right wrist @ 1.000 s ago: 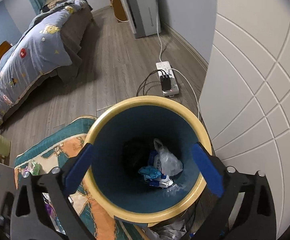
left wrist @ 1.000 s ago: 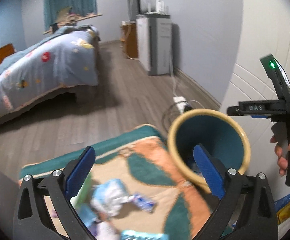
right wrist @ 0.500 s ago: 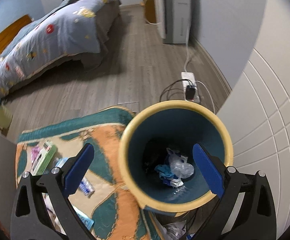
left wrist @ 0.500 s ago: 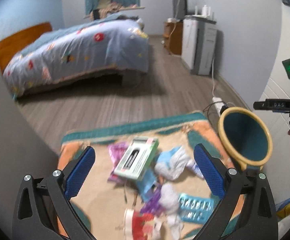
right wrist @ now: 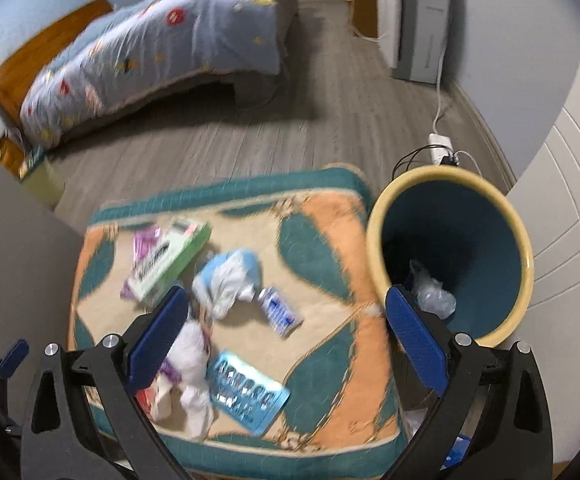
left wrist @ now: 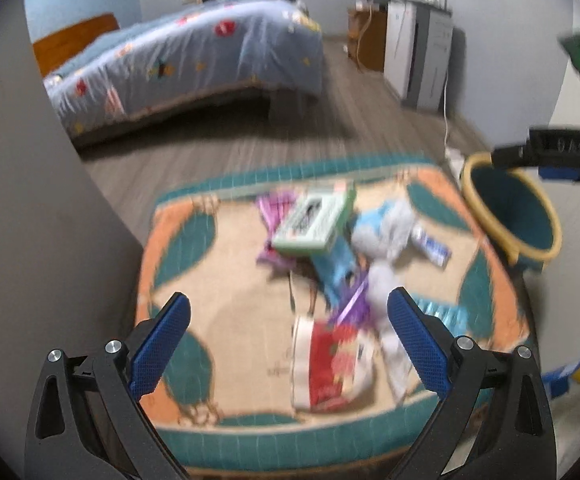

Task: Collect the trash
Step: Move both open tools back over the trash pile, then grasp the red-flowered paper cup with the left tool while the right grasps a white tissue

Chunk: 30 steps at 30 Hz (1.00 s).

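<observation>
Bedroom floor of grey planks runs behind a patterned cushion-topped worktop (right wrist: 329,248), with a bed (right wrist: 162,40) beyond. Going left to right across it, I see a green-and-white box (right wrist: 168,258) lying over a purple wrapper (right wrist: 145,242), a crumpled blue-and-white wad (right wrist: 230,280), a small blue-printed sachet (right wrist: 280,312), and nearer me a white crumpled tissue (right wrist: 192,350), a red-and-white packet (left wrist: 329,364) and a shiny blue blister pack (right wrist: 248,394). To the right, beside the worktop, stands the yellow-rimmed teal waste bin (right wrist: 521,248); at its bottom I can make out a clear crumpled plastic bag (right wrist: 433,300) and little else.

I judge the job barely begun: a few scraps are binned and most of the trash remains on the worktop. My left claw (left wrist: 290,344) is spread wide and empty above the pile. My right claw (right wrist: 288,332) is likewise spread, holding nothing.
</observation>
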Tool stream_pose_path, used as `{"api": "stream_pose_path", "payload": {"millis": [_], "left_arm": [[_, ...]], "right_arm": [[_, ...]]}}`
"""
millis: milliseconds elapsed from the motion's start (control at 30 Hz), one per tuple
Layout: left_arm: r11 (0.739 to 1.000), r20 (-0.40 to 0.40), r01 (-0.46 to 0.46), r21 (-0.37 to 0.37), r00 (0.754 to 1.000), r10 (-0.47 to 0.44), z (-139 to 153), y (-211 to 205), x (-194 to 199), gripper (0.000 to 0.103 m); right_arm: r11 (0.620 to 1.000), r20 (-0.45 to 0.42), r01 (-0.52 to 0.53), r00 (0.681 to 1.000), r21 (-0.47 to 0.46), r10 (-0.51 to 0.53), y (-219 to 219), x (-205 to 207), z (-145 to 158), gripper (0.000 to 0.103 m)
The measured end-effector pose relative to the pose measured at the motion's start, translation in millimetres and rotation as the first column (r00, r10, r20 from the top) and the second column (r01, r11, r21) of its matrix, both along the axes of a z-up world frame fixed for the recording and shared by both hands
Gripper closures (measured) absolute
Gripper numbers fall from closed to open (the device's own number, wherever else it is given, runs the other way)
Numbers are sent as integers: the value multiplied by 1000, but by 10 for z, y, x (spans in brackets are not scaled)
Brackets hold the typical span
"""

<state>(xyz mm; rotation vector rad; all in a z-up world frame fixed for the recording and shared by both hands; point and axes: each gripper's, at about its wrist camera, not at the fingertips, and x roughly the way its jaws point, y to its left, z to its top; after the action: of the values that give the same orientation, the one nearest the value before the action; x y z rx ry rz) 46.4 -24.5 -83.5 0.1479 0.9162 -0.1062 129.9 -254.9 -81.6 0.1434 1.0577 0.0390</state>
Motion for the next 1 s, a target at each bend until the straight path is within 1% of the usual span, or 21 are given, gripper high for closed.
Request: {"api": "stream_pose_path", "payload": {"millis": [133,200,300,400,467,567,633,667,700,733,800,900,1000], "left_arm": [[997,-56,44,65,998,-41,-259,-11,-62,5],[994,-79,67,84,995,-61,-353,-16,-79,5],[992,-104,96,78,991,-88,-432,-57,-101,5],[993,-114,111,46,988,-105,-470,-112,-90,5],[994,-123,109,24,987,-105,-510,-129,-70,5],[996,-165,89,-2,982,-88,-636,-123,-19,5],[997,-194,70,-14,978,-71,-713,-106,12,5],[998,-200,60,-17,978,-62,-733,-96,24,5],[999,-203,36,-28,978,-41,-755,-79,36,5],[999,-206,22,-46,978,-31,-766,-58,45,5],[994,-219,-14,-109,976,-11,-802,-23,50,5],[990,-226,-11,-142,974,-21,-844,-40,56,5],[991,-248,25,-130,967,-57,-916,-110,68,5]], "right_arm": [[1000,-62,-22,998,-18,20,229,-55,-201,6],[999,-85,-35,996,-23,33,325,-57,-287,6],[998,-123,-50,991,-28,46,412,-50,-421,6],[998,-152,-57,987,-13,54,465,-21,-535,6],[998,-168,-58,984,7,58,488,-8,-587,6],[997,-186,-76,980,18,78,549,27,-669,6],[995,-195,-102,975,13,102,614,43,-732,13],[993,-206,-114,972,14,114,645,54,-766,22],[992,-219,-127,967,17,127,680,64,-813,28],[990,-233,-137,963,19,138,715,72,-862,30],[987,-253,-159,954,35,162,775,76,-938,40],[979,-289,-185,935,90,204,859,80,-1043,44],[973,-319,-193,921,125,224,907,98,-1137,45]]}}
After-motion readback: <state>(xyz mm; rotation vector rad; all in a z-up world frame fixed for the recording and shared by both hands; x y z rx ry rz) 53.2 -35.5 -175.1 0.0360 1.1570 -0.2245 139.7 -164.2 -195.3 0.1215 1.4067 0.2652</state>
